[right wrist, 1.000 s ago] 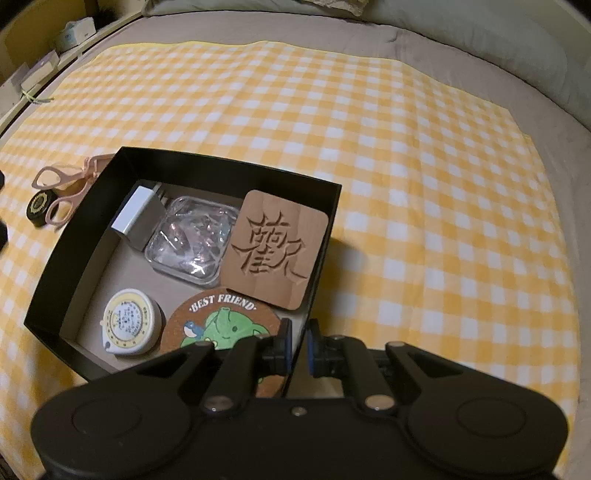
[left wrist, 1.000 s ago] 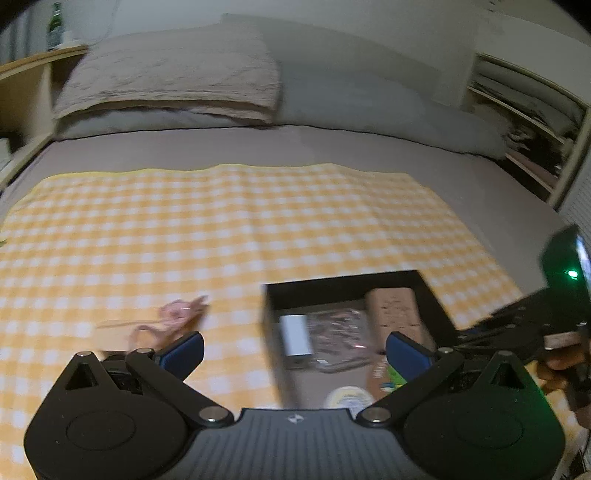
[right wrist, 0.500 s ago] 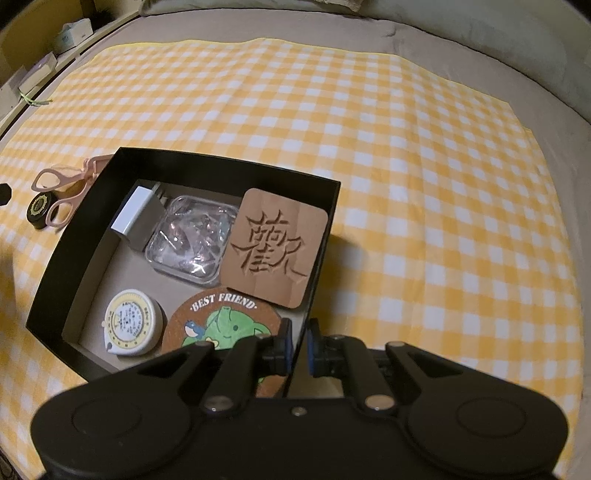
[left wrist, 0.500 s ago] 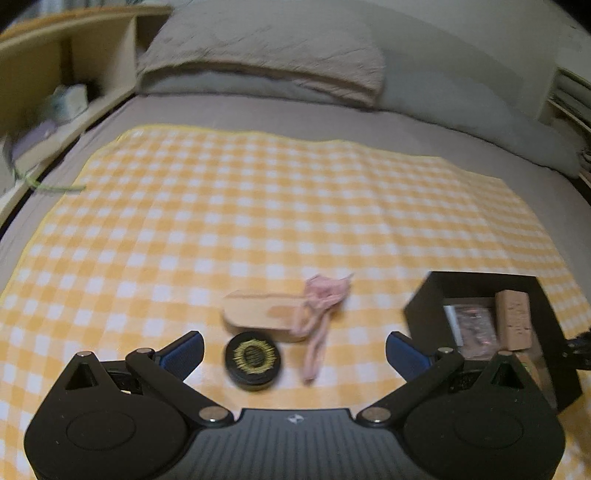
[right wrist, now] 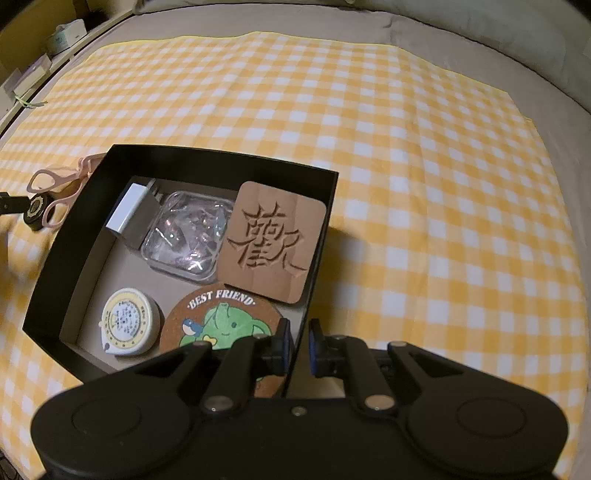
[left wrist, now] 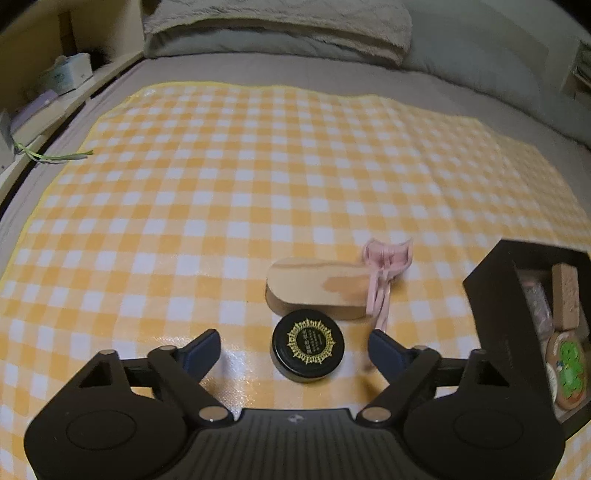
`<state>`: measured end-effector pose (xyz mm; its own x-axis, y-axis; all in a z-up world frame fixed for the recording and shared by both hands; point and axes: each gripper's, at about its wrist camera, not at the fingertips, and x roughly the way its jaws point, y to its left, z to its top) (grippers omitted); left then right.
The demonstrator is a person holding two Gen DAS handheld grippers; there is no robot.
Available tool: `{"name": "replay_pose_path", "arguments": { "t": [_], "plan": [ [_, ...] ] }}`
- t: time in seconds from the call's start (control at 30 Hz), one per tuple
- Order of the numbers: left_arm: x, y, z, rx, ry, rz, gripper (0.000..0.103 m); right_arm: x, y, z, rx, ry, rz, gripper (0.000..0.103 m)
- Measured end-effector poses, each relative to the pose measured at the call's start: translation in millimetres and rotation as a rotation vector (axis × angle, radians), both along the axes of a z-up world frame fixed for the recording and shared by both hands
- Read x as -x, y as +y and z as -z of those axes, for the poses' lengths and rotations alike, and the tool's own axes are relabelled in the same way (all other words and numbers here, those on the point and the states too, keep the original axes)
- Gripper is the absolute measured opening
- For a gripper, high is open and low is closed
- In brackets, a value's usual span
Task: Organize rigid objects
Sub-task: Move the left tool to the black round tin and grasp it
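A black open box [right wrist: 207,162] lies on the yellow checked cloth [right wrist: 406,147]. It holds a carved wooden square coaster [right wrist: 271,243], a round cork "Best Friend" coaster [right wrist: 218,317], a clear plastic case [right wrist: 188,236], a white charger [right wrist: 127,214] and a round tape measure [right wrist: 127,321]. My right gripper [right wrist: 298,347] is shut on the box's near wall. My left gripper [left wrist: 293,349] is open, with a black round tin [left wrist: 308,343] between its fingers. Behind the tin lie a wooden oval piece [left wrist: 317,288] and a pink eyelash curler [left wrist: 384,273]. The box [left wrist: 491,295] stands at the right there.
The cloth covers a grey bed with pillows [left wrist: 280,22] at the head. A wooden shelf [left wrist: 55,96] with a tissue box stands along the left side. A green strip [left wrist: 55,157] lies at the cloth's left edge.
The left gripper has swung left, away from the box, and now frames the black tin. The right gripper has stayed shut on the box wall.
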<state>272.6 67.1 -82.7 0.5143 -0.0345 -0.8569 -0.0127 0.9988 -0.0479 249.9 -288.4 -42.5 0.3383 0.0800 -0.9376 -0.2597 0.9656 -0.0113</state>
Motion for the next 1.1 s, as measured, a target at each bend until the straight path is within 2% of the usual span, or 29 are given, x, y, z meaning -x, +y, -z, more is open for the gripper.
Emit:
{"name": "replay_pose_path", "arguments": {
  "t": [0.47, 0.73, 0.87, 1.1],
  "plan": [
    [-19.0, -14.8, 20.2, -0.050, 0.048, 0.049, 0.066, -4.9, 3.8, 3.1, 0.008, 0.017, 0.002, 0.009],
    [-28.0, -16.7, 22.9, -0.065, 0.055, 0.084, 0.051, -4.8, 0.4, 3.6, -0.005, 0.022, 0.006, 0.009],
    [-30.7, -18.8, 23.7, -0.069, 0.057, 0.101, 0.051, -5.1, -0.1, 3.9, -0.005, 0.024, 0.009, 0.009],
    [-14.0, -15.1, 20.6, -0.024, 0.063, 0.116, 0.051, -5.3, 1.4, 4.0, 0.001, 0.024, 0.009, 0.009]
  ]
}}
